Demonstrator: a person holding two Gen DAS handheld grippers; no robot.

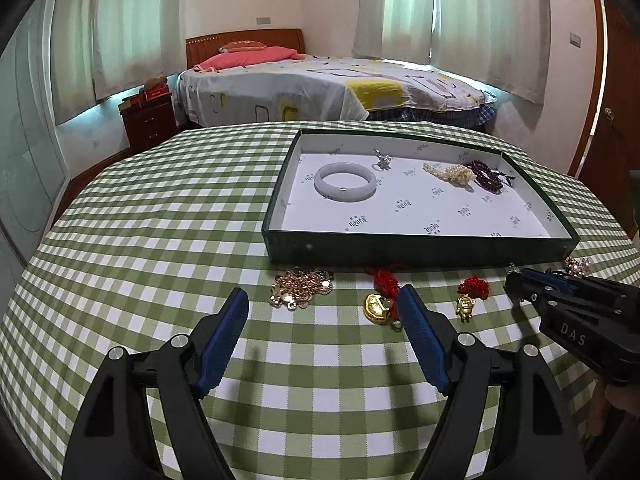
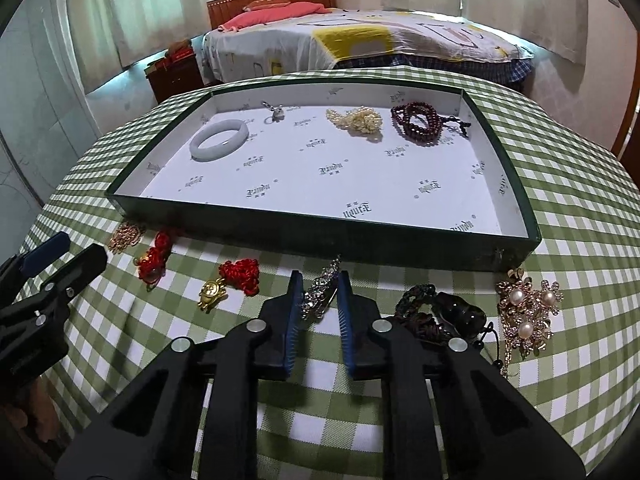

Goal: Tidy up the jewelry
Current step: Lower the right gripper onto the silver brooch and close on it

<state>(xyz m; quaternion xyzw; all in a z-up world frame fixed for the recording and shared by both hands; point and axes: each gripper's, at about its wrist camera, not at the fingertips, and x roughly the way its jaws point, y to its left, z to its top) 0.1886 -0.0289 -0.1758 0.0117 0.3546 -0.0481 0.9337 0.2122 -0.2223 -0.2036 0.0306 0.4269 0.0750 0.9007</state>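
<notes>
**Right jaws closing on a rhinestone brooch in front of the tray**

I had my right gripper (image 2: 318, 300) angled down at the checked tabletop (image 2: 580, 184), its jaws nearly shut around a rhinestone brooch (image 2: 320, 294), ready to lift it. My left gripper (image 1: 324, 312) hovered wide open and empty near the gold lock charm (image 1: 374, 304), probably its next pick. The green tray (image 2: 320, 236) just behind already held a jade bangle (image 2: 219, 139), pearls (image 2: 358, 120) and dark red beads (image 2: 416, 122).
</notes>
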